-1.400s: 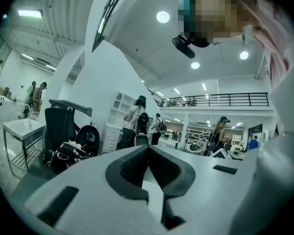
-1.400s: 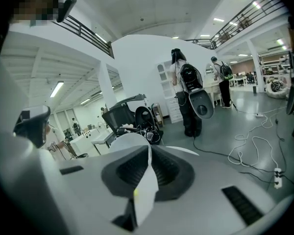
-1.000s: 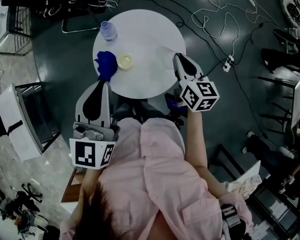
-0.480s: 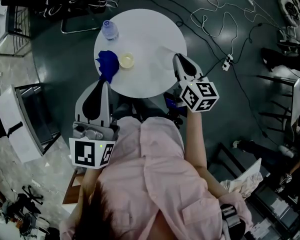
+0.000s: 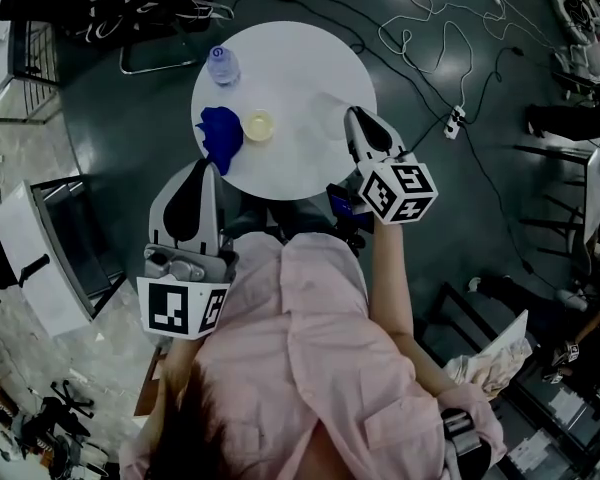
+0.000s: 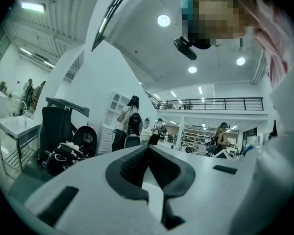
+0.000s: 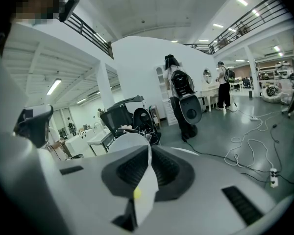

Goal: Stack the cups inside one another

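Holding left gripper (image 5: pixel 204 173) and right gripper (image 5: pixel 360 120) clenched, empty, at near edge of table (image 5: pixel 300 78). Cup (image 5: pixel 259 125) standing just beside blue item (image 5: pixel 220 133), possibly another cup. Likely needing: parting jaws first, pinching rim squarely, lowering straight.

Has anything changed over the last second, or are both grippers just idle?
Nothing was moved, gripped or released. Only the head camera drifted a little, so the table slid slightly right in view. The left gripper and right gripper stay shut and empty, apart from the yellow cup, blue object and bottle.
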The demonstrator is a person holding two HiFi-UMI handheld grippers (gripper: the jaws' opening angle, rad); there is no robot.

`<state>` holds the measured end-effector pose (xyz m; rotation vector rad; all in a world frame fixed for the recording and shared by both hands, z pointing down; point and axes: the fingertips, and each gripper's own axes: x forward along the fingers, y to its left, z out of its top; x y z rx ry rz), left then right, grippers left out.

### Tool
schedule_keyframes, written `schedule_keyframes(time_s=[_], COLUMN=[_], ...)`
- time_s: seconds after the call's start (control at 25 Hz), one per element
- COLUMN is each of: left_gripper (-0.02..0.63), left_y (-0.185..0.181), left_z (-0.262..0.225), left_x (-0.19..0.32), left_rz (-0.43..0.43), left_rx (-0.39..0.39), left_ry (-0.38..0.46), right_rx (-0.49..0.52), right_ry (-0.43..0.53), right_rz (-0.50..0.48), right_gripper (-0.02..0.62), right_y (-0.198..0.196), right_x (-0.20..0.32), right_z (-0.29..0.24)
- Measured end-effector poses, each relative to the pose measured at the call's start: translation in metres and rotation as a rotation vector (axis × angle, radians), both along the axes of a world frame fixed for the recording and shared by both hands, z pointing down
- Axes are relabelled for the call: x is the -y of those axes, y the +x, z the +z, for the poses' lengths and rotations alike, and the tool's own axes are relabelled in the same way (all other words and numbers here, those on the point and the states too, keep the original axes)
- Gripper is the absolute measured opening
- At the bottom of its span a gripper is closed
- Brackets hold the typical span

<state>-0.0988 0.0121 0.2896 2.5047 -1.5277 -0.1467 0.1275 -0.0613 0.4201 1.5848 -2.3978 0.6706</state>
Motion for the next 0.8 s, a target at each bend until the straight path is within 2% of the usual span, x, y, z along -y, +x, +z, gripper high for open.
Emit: schedule_keyframes(time_s=[0.4, 0.8], left_gripper=[0.015, 0.015], left_y=[-0.009, -0.02], left_z=[-0.001, -0.002], left_x=[0.008, 0.015], left_rz=[0.01, 0.011], left_rx=[-0.01, -0.012], left_ry=[0.005, 0.008], right_rx=[-0.004, -0.02], right_ry=[0.006, -0.007], right_rz=[-0.004, -0.07], right_gripper=[0.04, 0.04], right_y=[-0.012, -0.033], right_x=[0.006, 0.014], right_z=[-0.004, -0.003])
